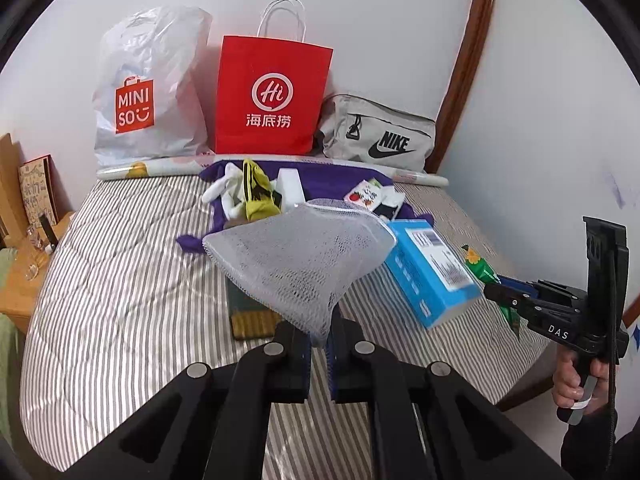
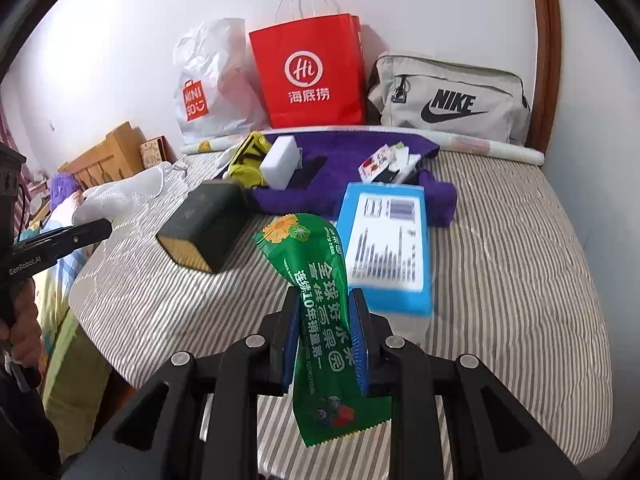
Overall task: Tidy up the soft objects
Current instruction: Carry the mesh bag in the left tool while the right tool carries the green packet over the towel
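White walls close in a bed [image 1: 120, 280] covered with a grey-and-white striped quilt, a brown wooden headboard curving up at its far right. Along the back wall stand a white MINISO plastic bag [image 1: 148, 88], a red paper bag [image 1: 272, 96] with white handles, and a grey Nike bag [image 1: 380, 132] lying on its side. A rolled printed sheet [image 2: 480, 146] lies just before them.

A purple cloth [image 2: 352, 148] is spread on the quilt, carrying a yellow-and-black item [image 2: 248, 160], a white block [image 2: 280, 160] and some small printed packets [image 2: 384, 164]. Nearer the cameras lie a blue box [image 2: 388, 240] with a white label and a dark box [image 2: 204, 228] with a yellow ribbed end.

The left gripper [image 1: 318, 356] has its jaws clenched on the gathered end of a white mesh bag [image 1: 300, 256], which fans out above the quilt, in front of the purple cloth. The right gripper [image 2: 326, 336] has its jaws grasping a green snack packet [image 2: 320, 292] across its middle; the packet stands roughly upright, its top bent over and its serrated bottom edge hanging below the blue pads. In the left view the person's hand [image 1: 576, 380] shows round the right gripper's handle.
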